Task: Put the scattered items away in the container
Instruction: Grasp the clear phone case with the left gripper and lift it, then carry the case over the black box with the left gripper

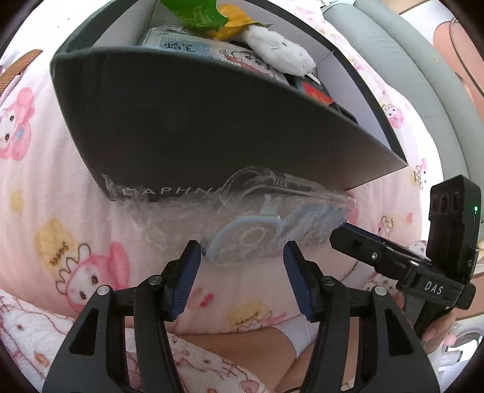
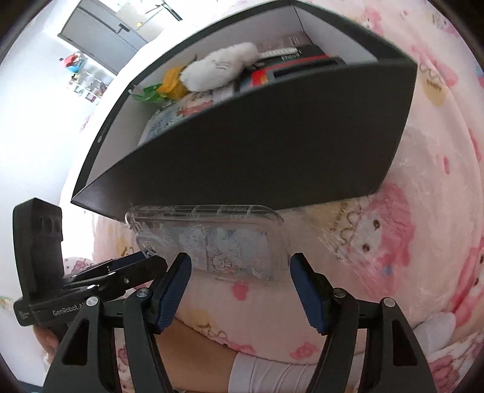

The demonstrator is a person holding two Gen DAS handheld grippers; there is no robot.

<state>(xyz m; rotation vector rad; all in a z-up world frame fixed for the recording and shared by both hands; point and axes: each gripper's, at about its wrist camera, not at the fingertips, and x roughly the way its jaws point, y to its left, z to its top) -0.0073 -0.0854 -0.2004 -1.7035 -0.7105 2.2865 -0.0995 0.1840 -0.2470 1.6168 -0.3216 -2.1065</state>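
Note:
A dark grey box (image 1: 187, 121) stands on the pink cartoon blanket and shows in the right wrist view (image 2: 272, 151) too. It holds a white plush toy (image 1: 281, 51), a crayon pack (image 1: 193, 48), a green and yellow wrapper (image 1: 211, 18) and a red-labelled item (image 1: 317, 93). A clear phone case (image 1: 266, 223) with a blue ring lies against the box's near wall; it shows in the right wrist view (image 2: 217, 241) too. My left gripper (image 1: 242, 260) is open just before the case. My right gripper (image 2: 240, 272) is open, just before the case.
The pink blanket (image 1: 75, 229) covers the soft surface all around. A grey padded bed edge (image 1: 393, 60) runs at the right. A comb (image 1: 15, 72) lies at the far left. A person's leg (image 2: 211, 356) lies under the grippers.

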